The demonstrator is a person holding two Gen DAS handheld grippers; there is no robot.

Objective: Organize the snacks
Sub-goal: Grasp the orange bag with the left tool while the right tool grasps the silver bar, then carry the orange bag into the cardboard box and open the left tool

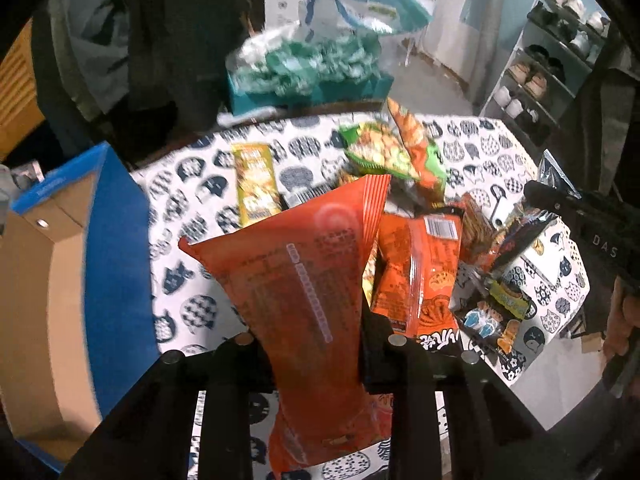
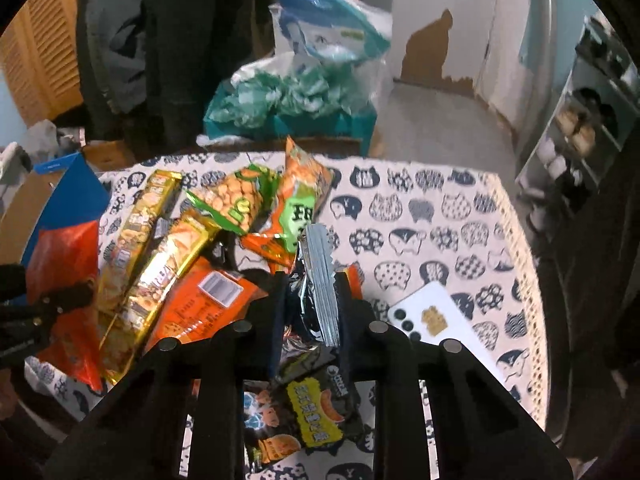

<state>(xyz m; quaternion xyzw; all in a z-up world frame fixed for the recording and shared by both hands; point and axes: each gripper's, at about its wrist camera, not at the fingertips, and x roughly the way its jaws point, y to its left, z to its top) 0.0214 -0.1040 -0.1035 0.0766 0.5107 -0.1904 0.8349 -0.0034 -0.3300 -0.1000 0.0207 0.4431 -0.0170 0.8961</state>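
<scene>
My left gripper [image 1: 316,344] is shut on a large red-orange snack bag [image 1: 296,276] and holds it above the cat-print tablecloth [image 1: 192,184], right of the open blue cardboard box [image 1: 116,248]. The bag also shows in the right wrist view [image 2: 64,264], with the left gripper [image 2: 48,304]. My right gripper [image 2: 310,304] is shut on a dark foil snack packet [image 2: 316,276] whose printed end hangs below [image 2: 304,416]. A pile of snacks lies mid-table: an orange packet [image 1: 420,268], green peanut bags [image 2: 236,200], gold bars [image 2: 152,264]. The right gripper shows in the left wrist view [image 1: 580,220].
A white phone [image 2: 436,320] lies on the cloth right of my right gripper. A teal box with plastic bags [image 2: 296,108] stands behind the table. A shoe rack [image 1: 540,68] is at the far right. The table's right edge [image 2: 516,248] drops to the floor.
</scene>
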